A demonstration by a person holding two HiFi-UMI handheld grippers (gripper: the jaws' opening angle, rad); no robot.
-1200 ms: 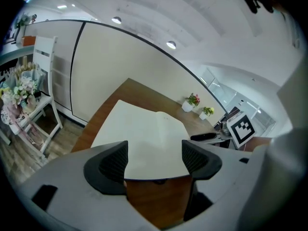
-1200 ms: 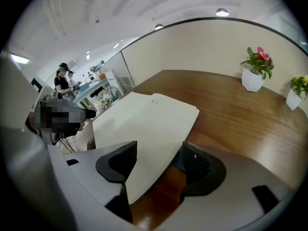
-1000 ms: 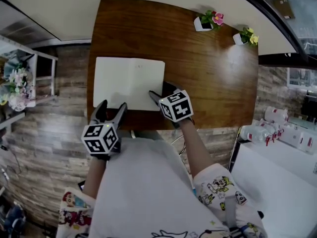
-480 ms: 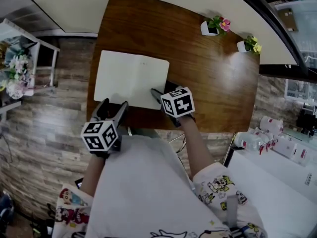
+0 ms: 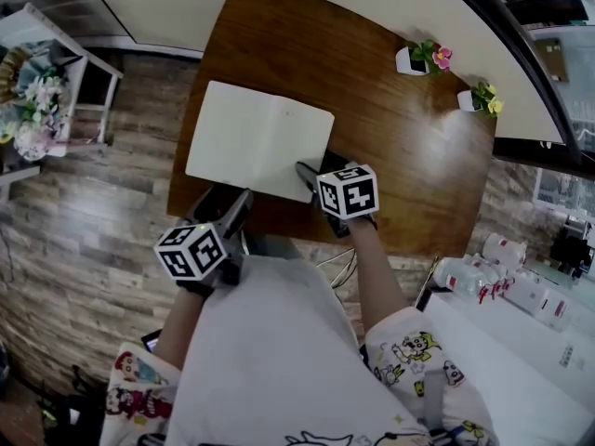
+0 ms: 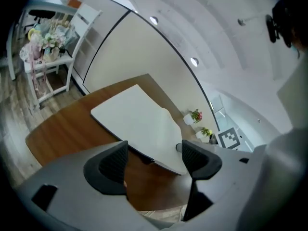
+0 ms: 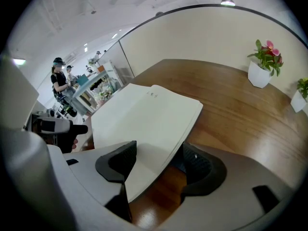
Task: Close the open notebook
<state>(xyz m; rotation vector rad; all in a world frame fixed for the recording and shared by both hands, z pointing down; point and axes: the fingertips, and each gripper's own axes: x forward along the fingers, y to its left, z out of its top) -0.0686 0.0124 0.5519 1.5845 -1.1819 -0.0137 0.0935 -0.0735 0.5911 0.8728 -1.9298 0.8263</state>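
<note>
In the head view, the notebook (image 5: pixel 260 142) is seen lying open and flat on the near left part of the table (image 5: pixel 400 137), blank pages up. Two flower pots (image 5: pixel 409 61) stand well apart from it at the far right. The left gripper (image 5: pixel 226 206) is held just off the near table edge, short of the notebook. The right gripper (image 5: pixel 312 175) is set at the notebook's near right corner.

In the left gripper view, the jaws are seen spread wide with nothing between them. The notebook's near edge lies beyond them, untouched.

In the right gripper view, the jaws are likewise spread. The edge of the right-hand page stack is seen passing between them, one jaw over the page and the other beside the table, and no clamping is seen yet.

The notebook is judged light, with thin pages that will bend and fan if only a few are pinched. A firmer hold is expected low on that right edge, with cover and page stack taken together, so that the whole half can be swung over the spine. The left half may need to be pressed down to stop sliding on the smooth wood.
</note>
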